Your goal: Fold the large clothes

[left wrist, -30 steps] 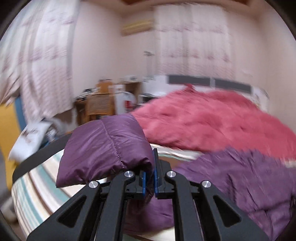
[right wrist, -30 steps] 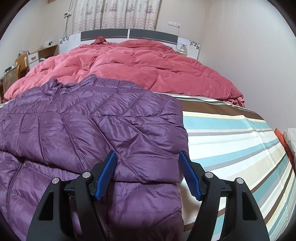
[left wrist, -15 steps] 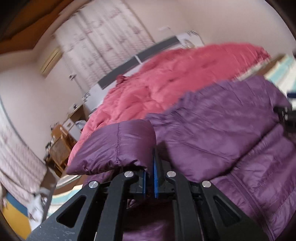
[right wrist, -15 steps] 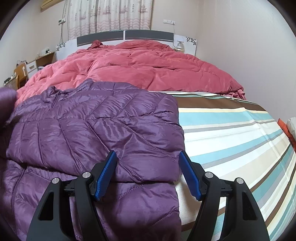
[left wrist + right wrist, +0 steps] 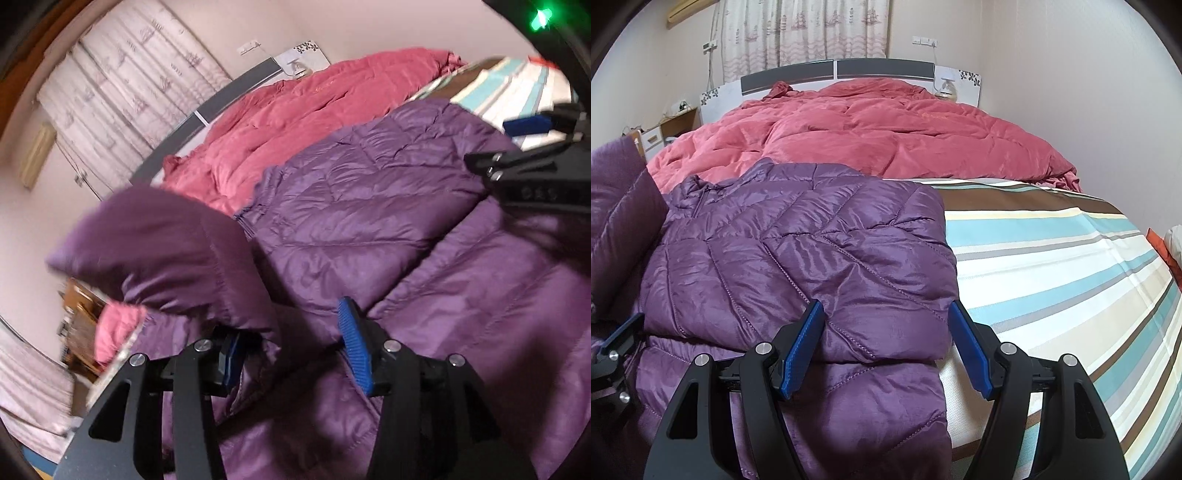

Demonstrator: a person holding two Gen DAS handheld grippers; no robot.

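A purple quilted down jacket (image 5: pixel 798 258) lies on the bed, its right sleeve folded across the chest; it also shows in the left wrist view (image 5: pixel 369 206). My left gripper (image 5: pixel 291 347) is open above the jacket's left side. The left sleeve's cuff (image 5: pixel 166 251) drapes over its left finger, loose between the jaws. My right gripper (image 5: pixel 886 343) is open and empty, hovering over the folded sleeve's lower edge near the jacket's right side. The right gripper also shows in the left wrist view (image 5: pixel 532 147).
A red duvet (image 5: pixel 886 125) covers the far half of the bed up to the headboard (image 5: pixel 849 70). A striped sheet (image 5: pixel 1052 266) lies bare to the right of the jacket. A wooden desk (image 5: pixel 81 317) stands left of the bed.
My left gripper, shut on the sleeve cuff before, has opened after carrying it over the jacket. The right gripper has stayed open and drawn back slightly.
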